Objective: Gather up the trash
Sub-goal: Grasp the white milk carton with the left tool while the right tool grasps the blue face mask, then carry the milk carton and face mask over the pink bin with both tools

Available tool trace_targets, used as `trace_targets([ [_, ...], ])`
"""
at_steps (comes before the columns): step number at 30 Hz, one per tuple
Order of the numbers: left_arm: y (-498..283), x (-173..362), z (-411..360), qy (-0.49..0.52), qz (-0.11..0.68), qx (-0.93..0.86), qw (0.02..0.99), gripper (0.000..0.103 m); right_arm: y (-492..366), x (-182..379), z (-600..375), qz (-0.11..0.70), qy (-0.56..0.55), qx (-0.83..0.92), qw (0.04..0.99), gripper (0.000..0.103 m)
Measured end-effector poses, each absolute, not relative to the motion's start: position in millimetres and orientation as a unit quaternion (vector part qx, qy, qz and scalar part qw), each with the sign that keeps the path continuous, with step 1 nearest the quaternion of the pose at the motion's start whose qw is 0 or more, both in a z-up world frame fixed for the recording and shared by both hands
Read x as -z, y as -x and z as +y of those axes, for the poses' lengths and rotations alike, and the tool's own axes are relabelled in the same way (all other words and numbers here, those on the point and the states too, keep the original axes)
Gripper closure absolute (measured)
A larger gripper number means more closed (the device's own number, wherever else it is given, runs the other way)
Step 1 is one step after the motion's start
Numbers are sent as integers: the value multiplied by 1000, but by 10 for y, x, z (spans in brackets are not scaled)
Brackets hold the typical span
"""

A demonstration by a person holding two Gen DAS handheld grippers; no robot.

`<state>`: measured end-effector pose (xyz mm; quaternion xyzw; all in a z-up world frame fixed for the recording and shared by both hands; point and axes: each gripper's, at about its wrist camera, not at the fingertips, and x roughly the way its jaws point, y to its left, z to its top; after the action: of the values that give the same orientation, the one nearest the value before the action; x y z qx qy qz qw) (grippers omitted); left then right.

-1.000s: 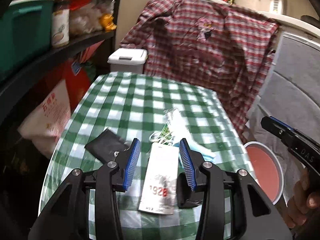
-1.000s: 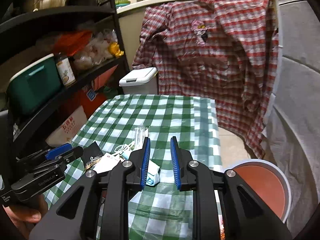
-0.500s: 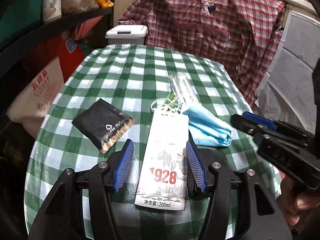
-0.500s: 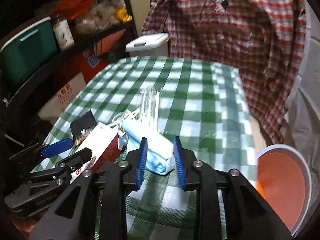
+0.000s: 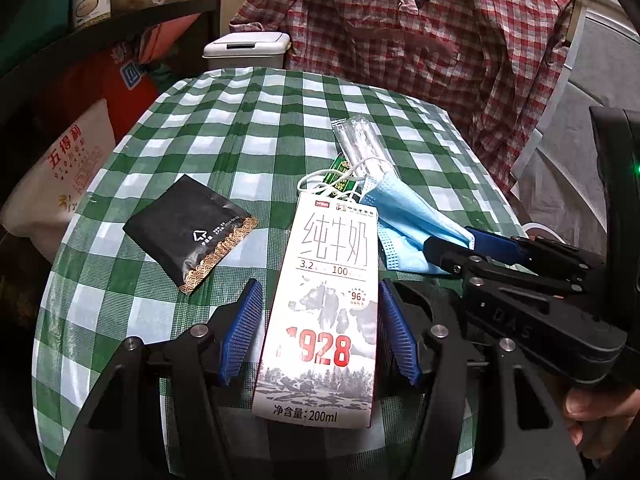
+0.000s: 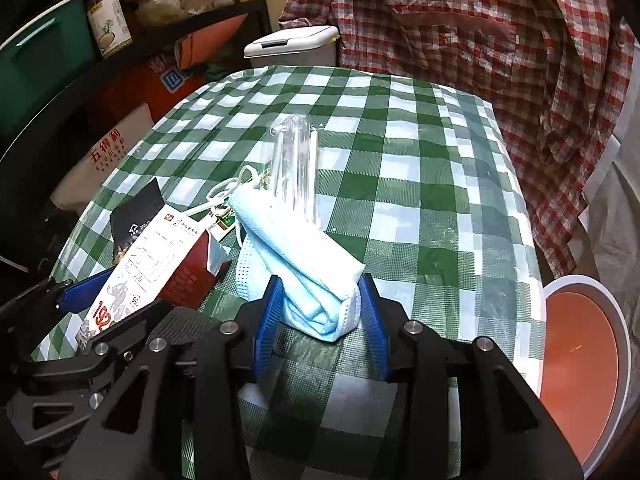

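A white milk carton (image 5: 324,304) marked 1928 lies flat on the green checked table (image 5: 248,128). My left gripper (image 5: 318,332) is open with its jaws on either side of the carton, not closed on it. A folded blue face mask (image 6: 304,268) lies to the carton's right. My right gripper (image 6: 322,320) is open and straddles the mask's near end. A black sachet (image 5: 188,228), a clear plastic wrapper (image 6: 294,164) and a small green packet (image 5: 340,176) also lie on the table. The carton also shows in the right wrist view (image 6: 140,272).
An orange bin with a white rim (image 6: 580,380) stands below the table's right edge. A white lidded bin (image 6: 292,46) stands behind the table. A plaid shirt (image 5: 420,40) hangs at the back. Dark shelves (image 6: 100,68) with jars and bags line the left.
Both grippers moved forward and down. The left now brackets the milk carton further along its length. The right opened wider and reached around the mask's end.
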<state>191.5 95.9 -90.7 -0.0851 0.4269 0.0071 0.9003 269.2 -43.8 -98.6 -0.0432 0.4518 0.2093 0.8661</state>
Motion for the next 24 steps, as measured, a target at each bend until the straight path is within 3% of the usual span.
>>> trace_targets([
  [2,-1923,902,974,90,427,-6,900,53,-2692,982,-426,451,46,-211,866,67],
  [8,-1929,832,1001,94,419,-13,903,53,-2659,886,-433,442,50,-219,868,82],
  [24,-1821,363,1039,103,364,-20,925,54,-2325,294,-666,379,34,-223,898,83],
])
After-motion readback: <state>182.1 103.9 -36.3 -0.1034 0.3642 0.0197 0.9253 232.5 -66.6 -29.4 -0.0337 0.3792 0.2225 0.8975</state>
